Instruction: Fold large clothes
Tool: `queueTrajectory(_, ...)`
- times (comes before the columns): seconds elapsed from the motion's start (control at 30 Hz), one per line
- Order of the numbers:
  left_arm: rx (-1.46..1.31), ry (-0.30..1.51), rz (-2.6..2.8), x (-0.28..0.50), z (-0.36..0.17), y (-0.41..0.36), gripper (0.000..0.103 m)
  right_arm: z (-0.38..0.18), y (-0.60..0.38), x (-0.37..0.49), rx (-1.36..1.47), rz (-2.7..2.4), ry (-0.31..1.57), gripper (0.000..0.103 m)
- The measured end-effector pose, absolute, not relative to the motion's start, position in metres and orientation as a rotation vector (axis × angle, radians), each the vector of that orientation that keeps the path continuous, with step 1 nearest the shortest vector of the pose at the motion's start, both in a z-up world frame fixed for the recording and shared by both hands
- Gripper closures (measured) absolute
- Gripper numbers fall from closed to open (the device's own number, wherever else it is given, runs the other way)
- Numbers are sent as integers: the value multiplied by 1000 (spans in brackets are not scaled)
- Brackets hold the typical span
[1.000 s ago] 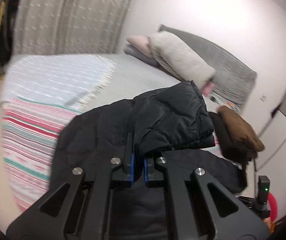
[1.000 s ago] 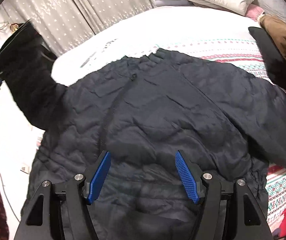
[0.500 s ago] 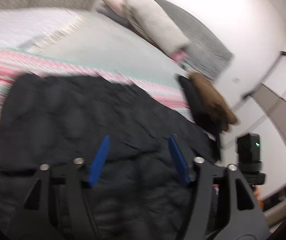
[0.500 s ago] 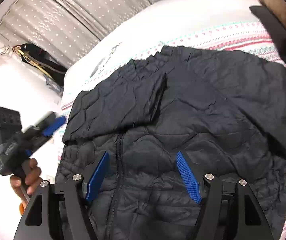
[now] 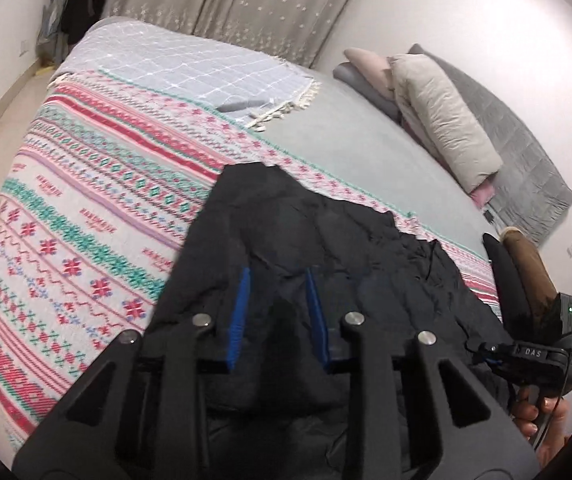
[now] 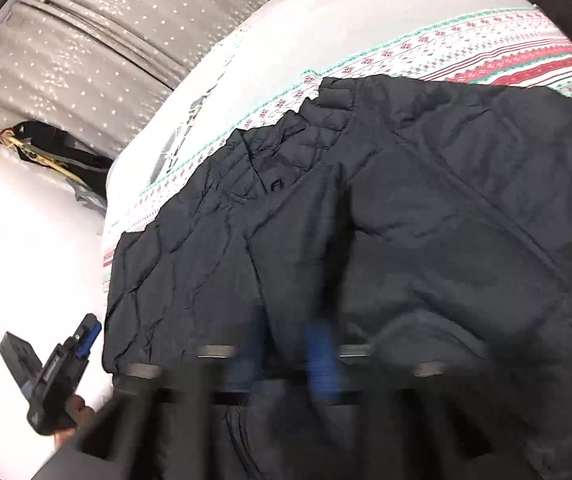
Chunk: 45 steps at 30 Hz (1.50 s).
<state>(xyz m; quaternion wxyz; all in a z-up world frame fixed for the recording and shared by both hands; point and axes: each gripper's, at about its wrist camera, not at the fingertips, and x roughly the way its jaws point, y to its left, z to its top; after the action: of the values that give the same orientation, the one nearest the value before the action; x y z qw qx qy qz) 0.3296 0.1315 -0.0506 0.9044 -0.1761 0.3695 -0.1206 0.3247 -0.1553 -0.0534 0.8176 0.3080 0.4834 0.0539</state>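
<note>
Nearest the left wrist camera, the left gripper (image 5: 276,300) hangs over the black quilted puffer jacket (image 5: 326,248), its blue-padded jaws set narrow, having just been closing, with dark jacket fabric showing in the gap; whether the pads press on the fabric cannot be told. In the right wrist view, the right gripper (image 6: 286,344) is blurred, its jaws likewise just closing and drawn near together over the jacket's lower part; whether fabric is pinched cannot be told. The jacket lies spread on the red, green and white patterned bedspread (image 5: 86,216), its collar toward the bed's far side. Beyond it lie a pale grey checked blanket with fringed edge (image 5: 190,68) and a beige pillow (image 5: 446,120) against a grey quilted headboard (image 5: 526,152). A star-dotted grey curtain (image 5: 238,0) closes the background.
</note>
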Motion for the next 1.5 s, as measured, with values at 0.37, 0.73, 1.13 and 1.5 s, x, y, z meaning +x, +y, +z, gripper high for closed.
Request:
queueTrajectory(0.37, -141, 1007, -201, 345, -102, 87, 72, -65, -155, 283, 426, -32, 1017, 94)
queueTrajectory(0.73, -160, 925, -241, 312, -44, 68, 23, 25, -226, 221, 338, -355, 794, 34)
queueTrajectory(1.13, 86, 970, -420, 284, -1, -31, 22, 25, -375, 163, 223, -870, 746, 31)
queueTrajectory(1.5, 161, 1012, -815, 255, -44, -203, 65, 42, -424, 119, 409, -806, 512, 100)
